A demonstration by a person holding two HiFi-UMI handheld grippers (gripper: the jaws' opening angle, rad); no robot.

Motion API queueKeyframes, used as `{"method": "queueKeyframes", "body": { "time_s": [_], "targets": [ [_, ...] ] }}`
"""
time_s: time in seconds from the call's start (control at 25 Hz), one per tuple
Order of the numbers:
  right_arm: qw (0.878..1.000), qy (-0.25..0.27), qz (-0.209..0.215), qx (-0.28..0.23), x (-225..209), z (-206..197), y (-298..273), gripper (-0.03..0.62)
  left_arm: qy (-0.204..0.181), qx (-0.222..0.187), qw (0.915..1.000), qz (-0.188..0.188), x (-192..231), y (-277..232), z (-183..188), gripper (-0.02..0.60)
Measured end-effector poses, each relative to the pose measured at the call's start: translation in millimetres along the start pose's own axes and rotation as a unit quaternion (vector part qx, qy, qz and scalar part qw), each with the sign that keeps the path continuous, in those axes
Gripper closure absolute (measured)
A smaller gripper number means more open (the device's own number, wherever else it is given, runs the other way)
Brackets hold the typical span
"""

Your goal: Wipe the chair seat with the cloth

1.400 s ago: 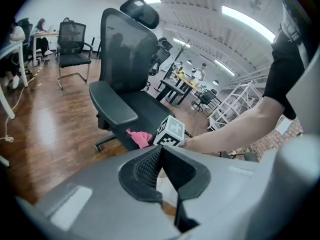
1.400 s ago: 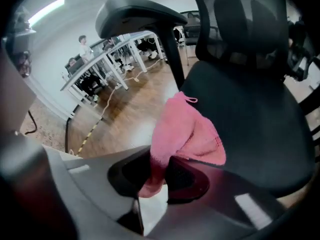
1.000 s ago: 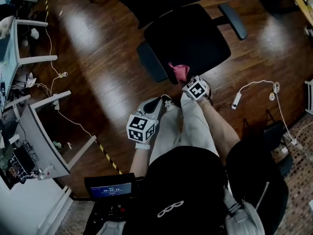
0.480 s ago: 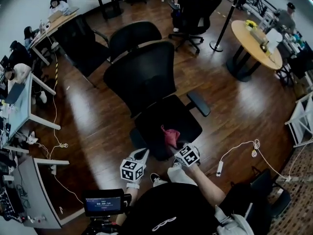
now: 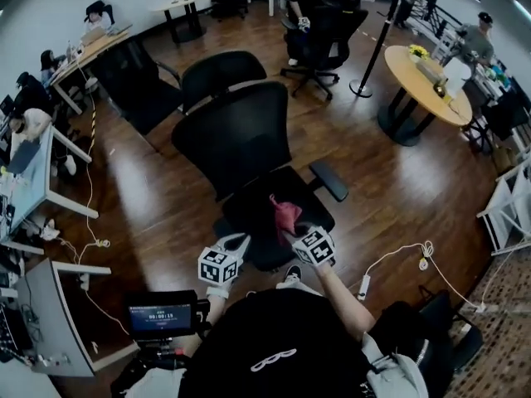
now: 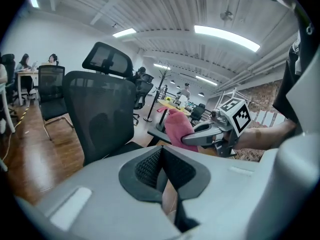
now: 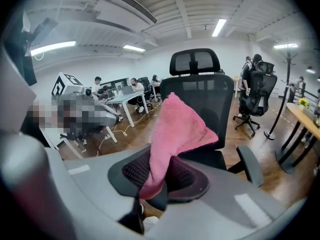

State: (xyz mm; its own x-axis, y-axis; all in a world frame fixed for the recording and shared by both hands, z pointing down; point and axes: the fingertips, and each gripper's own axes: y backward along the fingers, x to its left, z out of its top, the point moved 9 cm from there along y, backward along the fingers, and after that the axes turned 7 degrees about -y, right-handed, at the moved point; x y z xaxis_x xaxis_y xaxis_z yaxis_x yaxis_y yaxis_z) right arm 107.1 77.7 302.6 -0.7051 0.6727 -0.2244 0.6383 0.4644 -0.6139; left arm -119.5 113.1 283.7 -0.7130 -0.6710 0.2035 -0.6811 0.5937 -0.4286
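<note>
Right now you look to be at the start. Your right tongs point(image 7: 151, 186) are clamped on the pink cloth point(image 7: 177, 129), held up over the front of the chair seat point(image 5: 251, 220) at mid-frame in the head view, seemingly not yet pressed down. Your left tongs point(image 6: 161, 171) are closed to a slit, with nothing in them (a spare). Next, lower the cloth flat and sweep. Count: one cloth, two tongs, one chair before you, and at least three other chairs point(image 5: 224, 69) behind.
</note>
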Motion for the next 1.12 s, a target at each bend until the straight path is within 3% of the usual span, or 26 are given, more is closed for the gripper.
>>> {"method": "queueKeyframes", "body": {
  "time_s": [0.16,0.32,1.12],
  "targets": [
    [1.000,0.007,0.024,0.001,7.8,20.8,30.8,0.525,0.004,0.005,0.9999,-0.009,-20.4,3.5,36.5,0.591],
    [1.000,0.005,0.019,-0.008,8.9,30.6,39.3,0.526,-0.006,0.008,0.9998,-0.017,-17.5,-3.4,53.5,0.591],
    [1.000,-0.013,0.018,0.002,-1.1,12.2,56.8,0.526,0.004,0.009,0.9998,-0.018,-36.1,-9.0,63.3,0.591]
  ]
}}
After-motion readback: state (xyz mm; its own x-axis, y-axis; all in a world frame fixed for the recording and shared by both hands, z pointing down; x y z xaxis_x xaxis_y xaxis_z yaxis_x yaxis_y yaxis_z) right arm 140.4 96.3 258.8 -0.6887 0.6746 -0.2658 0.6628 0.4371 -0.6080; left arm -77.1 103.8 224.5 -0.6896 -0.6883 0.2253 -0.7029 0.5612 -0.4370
